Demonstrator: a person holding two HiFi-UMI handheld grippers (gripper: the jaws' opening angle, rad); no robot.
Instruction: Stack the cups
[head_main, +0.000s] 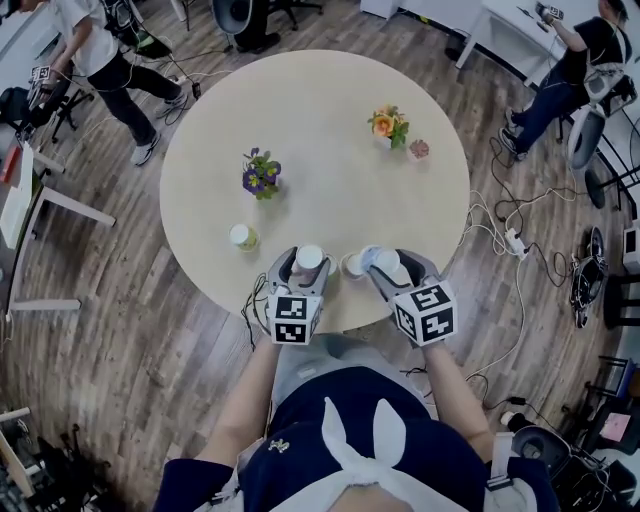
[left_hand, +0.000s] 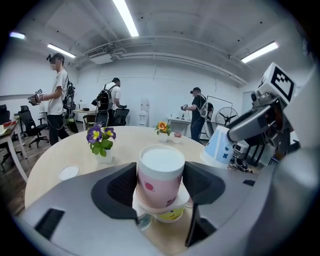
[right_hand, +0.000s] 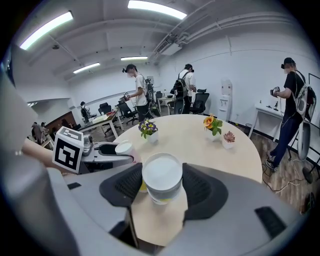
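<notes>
My left gripper (head_main: 306, 268) is shut on a pink cup (left_hand: 160, 177) that stands upside down between its pads, near the table's front edge. Just under it a yellow-printed cup (left_hand: 170, 215) shows; I cannot tell whether the two touch. My right gripper (head_main: 393, 268) is shut on a white and blue cup (right_hand: 161, 179), also base up and tilted; the left gripper view shows this cup (left_hand: 220, 146) at the right. A further cup (head_main: 243, 237) with a yellow-green side stands alone on the table, left of my left gripper.
The round beige table (head_main: 330, 160) carries a pot of purple flowers (head_main: 261, 174), a pot of orange flowers (head_main: 389, 124) and a small pink plant (head_main: 419, 149). People stand beyond the table, at the far left and far right. Cables lie on the floor at the right.
</notes>
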